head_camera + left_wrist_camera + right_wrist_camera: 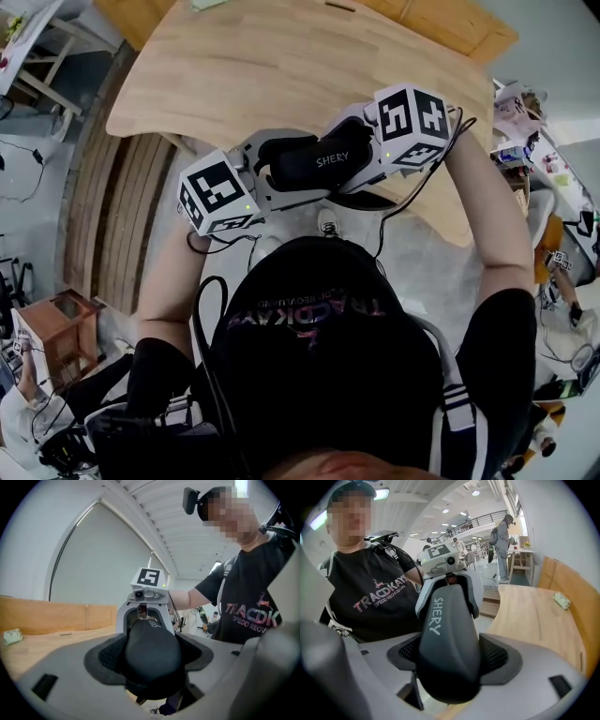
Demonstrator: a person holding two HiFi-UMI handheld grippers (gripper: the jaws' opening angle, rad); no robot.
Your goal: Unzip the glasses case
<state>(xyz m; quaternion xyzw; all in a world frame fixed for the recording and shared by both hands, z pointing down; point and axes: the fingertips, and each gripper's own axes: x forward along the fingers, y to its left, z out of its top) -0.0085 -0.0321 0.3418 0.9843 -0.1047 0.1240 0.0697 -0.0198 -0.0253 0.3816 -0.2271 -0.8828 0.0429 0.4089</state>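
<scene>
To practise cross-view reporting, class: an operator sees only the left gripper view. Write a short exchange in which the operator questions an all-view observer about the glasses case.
Operator: Is the far end gripped too?
Observer: Yes. The right gripper has its jaws closed on both sides of the glasses case.
Operator: Any print on the case?
Observer: White lettering reading "SHERY" runs along its top face.
</scene>
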